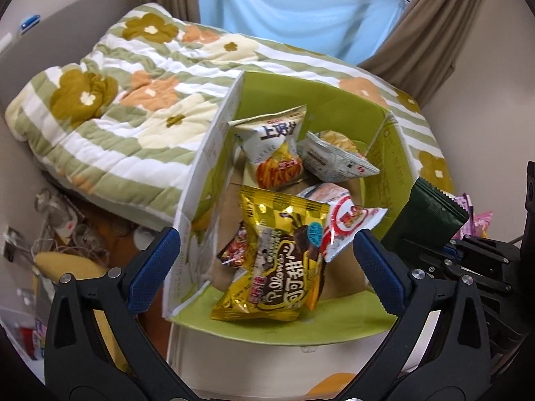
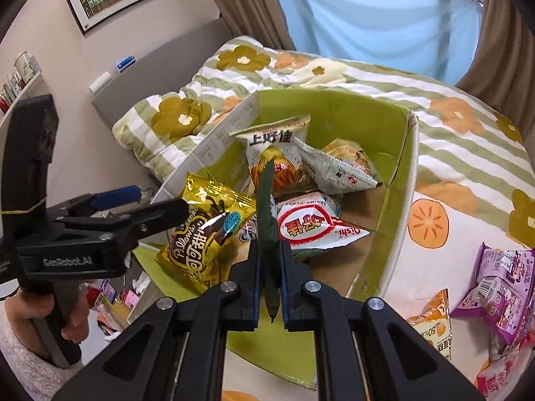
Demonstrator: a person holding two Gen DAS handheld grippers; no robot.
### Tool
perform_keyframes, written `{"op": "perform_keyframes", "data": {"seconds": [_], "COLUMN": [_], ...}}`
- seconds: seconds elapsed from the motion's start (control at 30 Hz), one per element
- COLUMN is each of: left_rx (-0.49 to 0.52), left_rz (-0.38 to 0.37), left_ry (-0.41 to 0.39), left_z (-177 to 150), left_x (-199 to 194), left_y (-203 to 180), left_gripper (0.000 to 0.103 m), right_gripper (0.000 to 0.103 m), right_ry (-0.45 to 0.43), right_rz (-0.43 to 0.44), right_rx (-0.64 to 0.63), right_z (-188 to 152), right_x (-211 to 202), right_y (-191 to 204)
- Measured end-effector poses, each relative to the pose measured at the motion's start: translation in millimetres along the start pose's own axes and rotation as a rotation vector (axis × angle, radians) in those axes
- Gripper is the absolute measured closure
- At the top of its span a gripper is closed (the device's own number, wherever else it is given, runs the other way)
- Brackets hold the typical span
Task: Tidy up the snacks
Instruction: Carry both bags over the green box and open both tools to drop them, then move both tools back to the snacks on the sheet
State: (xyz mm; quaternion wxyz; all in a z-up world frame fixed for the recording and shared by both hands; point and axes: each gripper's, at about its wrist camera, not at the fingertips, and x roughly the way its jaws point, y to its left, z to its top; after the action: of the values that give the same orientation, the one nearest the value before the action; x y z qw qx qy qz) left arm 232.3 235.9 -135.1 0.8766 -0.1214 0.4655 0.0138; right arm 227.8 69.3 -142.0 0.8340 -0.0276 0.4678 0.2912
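The bed carried everything, spread with a sheet of green and white stripes scattered with orange, olive and cream flowers. A folded quilt in the same pattern lay bunched at the head end, near the grey headboard. A cardboard box, green inside and white outside, sat directly on the sheet with its flaps raised. To the right of the box, loose packets rested on the sheet: a purple snack bag, an orange packet just beside it, and a pink packet at the picture's lower edge.
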Motion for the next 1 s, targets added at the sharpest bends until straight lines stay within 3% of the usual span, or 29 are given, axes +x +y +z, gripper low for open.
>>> {"op": "perform_keyframes", "data": {"seconds": [0.17, 0.27, 0.3, 0.33, 0.37, 0.4, 1.0], "left_rx": [-0.017, -0.007, -0.006, -0.006, -0.006, -0.004, 0.112], "left_rz": [0.01, 0.023, 0.024, 0.02, 0.017, 0.015, -0.05], "left_ry": [-0.015, -0.022, -0.023, -0.025, -0.024, -0.024, -0.029], "left_z": [1.0, 1.4, 1.4, 1.0, 0.5, 0.0, -2.1], "left_x": [-6.2, -9.1, -9.4, -9.9, -10.2, -10.2, -25.0], "left_y": [4.7, 4.5, 4.2, 4.1, 3.7, 3.1, -34.5], "left_gripper": [0.0, 0.0, 0.0, 0.001, 0.001, 0.001, 0.001], "right_gripper": [0.094, 0.091, 0.078, 0.048, 0.028, 0.0, 0.0], "right_ry": [0.038, 0.054, 0.054, 0.054, 0.05, 0.038, -0.069], "right_rz": [-0.012, -0.062, -0.071, -0.071, -0.066, -0.059, -0.122], "right_rx": [-0.011, -0.029, -0.031, -0.029, -0.025, -0.021, 0.056], "right_z": [1.8, 2.0, 1.3, 0.8, 0.6, -0.7, -12.8], "right_x": [9.9, 13.7, 14.0, 13.6, 12.7, 10.9, -37.1], "right_y": [3.1, 4.9, 4.7, 3.5, 2.5, 1.6, -6.1]}}
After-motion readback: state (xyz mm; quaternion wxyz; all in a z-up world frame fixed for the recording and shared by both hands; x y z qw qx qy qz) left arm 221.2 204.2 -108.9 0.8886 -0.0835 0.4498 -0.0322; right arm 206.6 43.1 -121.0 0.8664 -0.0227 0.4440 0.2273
